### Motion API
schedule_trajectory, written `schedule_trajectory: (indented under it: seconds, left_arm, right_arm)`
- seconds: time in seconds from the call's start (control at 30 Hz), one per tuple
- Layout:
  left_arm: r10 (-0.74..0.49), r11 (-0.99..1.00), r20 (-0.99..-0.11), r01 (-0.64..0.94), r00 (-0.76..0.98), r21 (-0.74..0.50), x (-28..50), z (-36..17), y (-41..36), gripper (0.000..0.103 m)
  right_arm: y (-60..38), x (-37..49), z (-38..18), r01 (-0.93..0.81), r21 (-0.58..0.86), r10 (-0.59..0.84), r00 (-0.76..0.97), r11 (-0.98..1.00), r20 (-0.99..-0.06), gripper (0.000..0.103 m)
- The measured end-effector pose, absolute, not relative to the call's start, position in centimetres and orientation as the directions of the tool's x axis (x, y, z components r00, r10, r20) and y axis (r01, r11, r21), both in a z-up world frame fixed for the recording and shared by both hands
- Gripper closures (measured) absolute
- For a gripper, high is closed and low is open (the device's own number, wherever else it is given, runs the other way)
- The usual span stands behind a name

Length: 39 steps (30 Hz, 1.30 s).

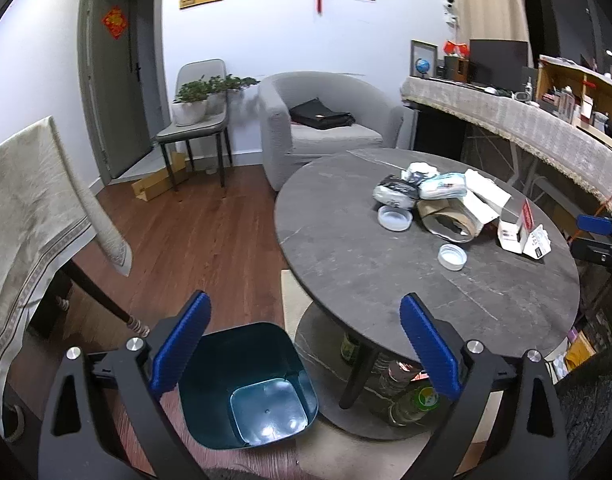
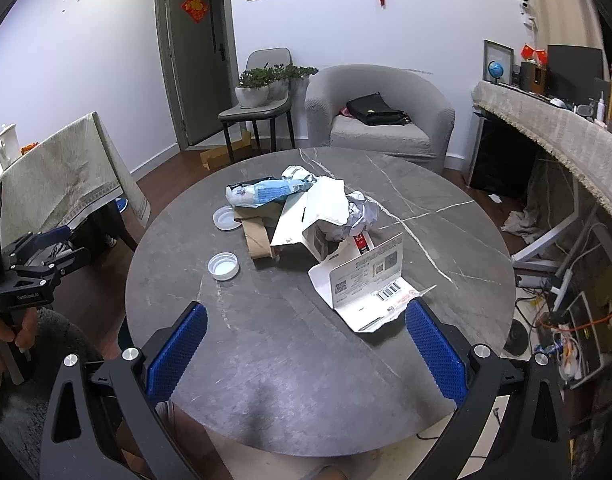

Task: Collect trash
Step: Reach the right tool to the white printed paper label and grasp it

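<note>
Reaching the wide-open right gripper (image 2: 306,354) squarely over the torn white cardboard packet (image 2: 366,292) near the round grey stone table's (image 2: 266,360) edge seems wisest (left gripper (image 1: 306,344) also agape, above the dark green bin (image 1: 250,384)).

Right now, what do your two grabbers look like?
Both look the same. The left gripper and right gripper each have two black angular arms with silver bolts, tipped by blue bumpy pads. The left gripper's body has small white lettering, seen from the right camera. No cables show.
</note>
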State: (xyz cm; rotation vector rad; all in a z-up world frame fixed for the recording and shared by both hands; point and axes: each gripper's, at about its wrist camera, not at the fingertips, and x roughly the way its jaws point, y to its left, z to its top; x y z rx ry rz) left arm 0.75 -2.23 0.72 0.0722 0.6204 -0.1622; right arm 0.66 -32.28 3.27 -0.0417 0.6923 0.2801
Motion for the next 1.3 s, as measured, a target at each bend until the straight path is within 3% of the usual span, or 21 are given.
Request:
schedule_trajectory:
  seconds: [0.5,0.83,1.07,1.2,1.3]
  left_arm:
    - [-0.283,0.919,-0.596,0.391,0.751,0.057,5.0,0.9,-9.1,0.023]
    - [-0.378,0.881,-0.59,0.473,0.714,0.009,8.9,2.0,-13.8,0.031]
    - [-0.357,0.824,-0.602,0.544,0.715,0.157,11.6,1.9,-17.1,0.031]
    - [-0.333,0.777,-0.629,0.582,0.703,0.24,12.8,0.9,-18.2,0.039]
    - [-0.324,0.745,-0.643,0.606,0.694,0.279,13.4,0.3,-18.7,0.039]
  right_arm:
    - [-34.1,3.5,2.8,-0.285,0.002,0.217,0.725,0.959,-0.654,0.003]
    - [-34.9,5.3,1.8,-0.303,0.004,0.229,0.709,0.953,-0.667,0.003]
    - [-35.1,6.2,1.5,-0.331,0.005,0.245,0.687,0.943,-0.684,0.003]
    - [-35.3,7.2,1.2,-0.346,0.057,0.285,0.654,0.936,-0.7,0.003]
    - [-35.3,8.0,0.9,-0.359,0.077,0.304,0.635,0.93,-0.711,0.003]
